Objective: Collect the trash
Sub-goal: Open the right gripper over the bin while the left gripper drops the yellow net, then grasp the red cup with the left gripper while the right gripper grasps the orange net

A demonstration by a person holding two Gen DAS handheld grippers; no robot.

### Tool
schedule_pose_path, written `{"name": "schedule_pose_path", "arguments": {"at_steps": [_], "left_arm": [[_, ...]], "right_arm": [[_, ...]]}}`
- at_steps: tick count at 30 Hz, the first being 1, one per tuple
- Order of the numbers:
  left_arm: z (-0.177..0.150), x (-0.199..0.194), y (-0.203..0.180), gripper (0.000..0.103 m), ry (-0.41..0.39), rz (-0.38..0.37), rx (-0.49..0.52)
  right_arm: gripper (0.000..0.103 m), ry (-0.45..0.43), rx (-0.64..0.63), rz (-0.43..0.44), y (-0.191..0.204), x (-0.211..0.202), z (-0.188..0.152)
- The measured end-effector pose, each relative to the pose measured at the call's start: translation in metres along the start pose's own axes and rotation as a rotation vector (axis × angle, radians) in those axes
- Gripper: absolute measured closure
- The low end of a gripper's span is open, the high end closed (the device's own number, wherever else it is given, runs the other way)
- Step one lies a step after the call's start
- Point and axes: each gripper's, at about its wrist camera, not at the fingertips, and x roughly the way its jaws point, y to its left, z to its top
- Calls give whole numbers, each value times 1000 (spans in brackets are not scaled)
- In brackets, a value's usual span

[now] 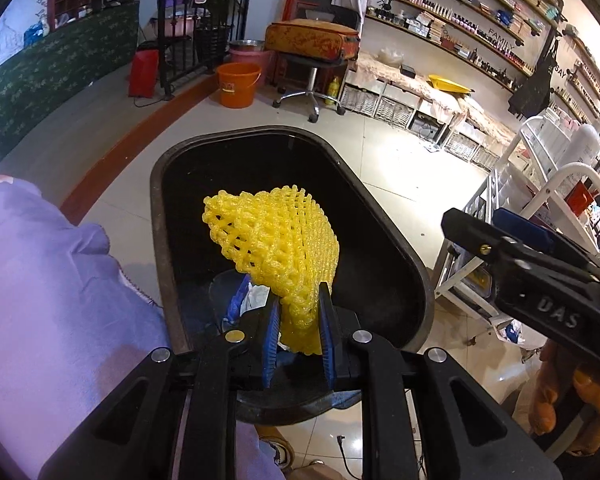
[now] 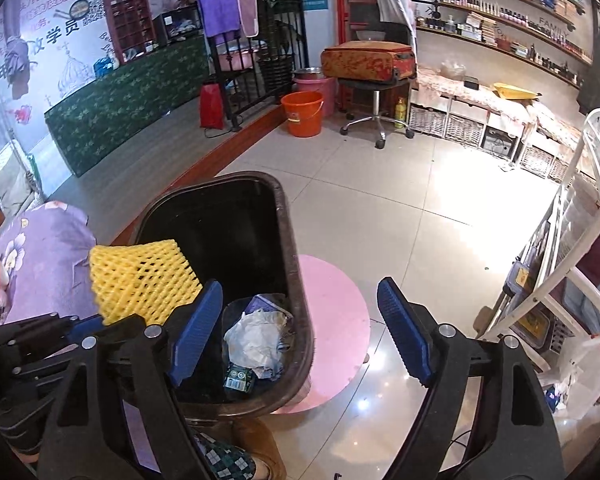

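My left gripper (image 1: 299, 300) is shut on a yellow foam fruit net (image 1: 276, 240) and holds it over the open black trash bin (image 1: 384, 216). The net also shows in the right wrist view (image 2: 140, 280), above the bin's left rim. The bin (image 2: 292, 248) holds crumpled white paper (image 2: 256, 336), a blue wrapper and a small green box (image 2: 238, 378) at its bottom. My right gripper (image 2: 300, 328) is open and empty, jaws wide apart, above the bin's right rim. It also shows at the right of the left wrist view (image 1: 540, 280).
The bin stands on a tiled floor by a pink round mat (image 2: 336, 320). A purple cloth-covered surface (image 1: 40, 300) lies to the left. A white rack (image 2: 560, 264) stands to the right. An orange bucket (image 2: 303, 114) and a stool with a suitcase (image 2: 370, 62) stand farther back.
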Motion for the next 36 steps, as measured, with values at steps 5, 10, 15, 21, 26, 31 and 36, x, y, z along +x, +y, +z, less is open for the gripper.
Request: {"name": "schedule_pose_path", "arguments": {"at_steps": [5,10,15,21,26,31,36], "left_arm": [[-1,4,-1,56,8,6,28],[0,-2,-5,29,-20,6,46],[0,-13,-6,20,-49,13,52],[-7,-30,1,14,-86,30,35],[-15,-50,6,14,-127,75,36],[-26,-74,24,11,-172,131,22],[-43,-92,49,11,-181,185,-23]], "right_arm": [[23,-5,12,-8,-3,0,3],[23,-8,19,-10,-5,-1,4],[22,-10,21,-10,-4,-1,6],[21,-5,7,1,2,-1,7],[21,-6,-12,32,17,-3,8],[20,-4,-54,94,42,-7,7],[20,10,-117,181,79,-10,2]]}}
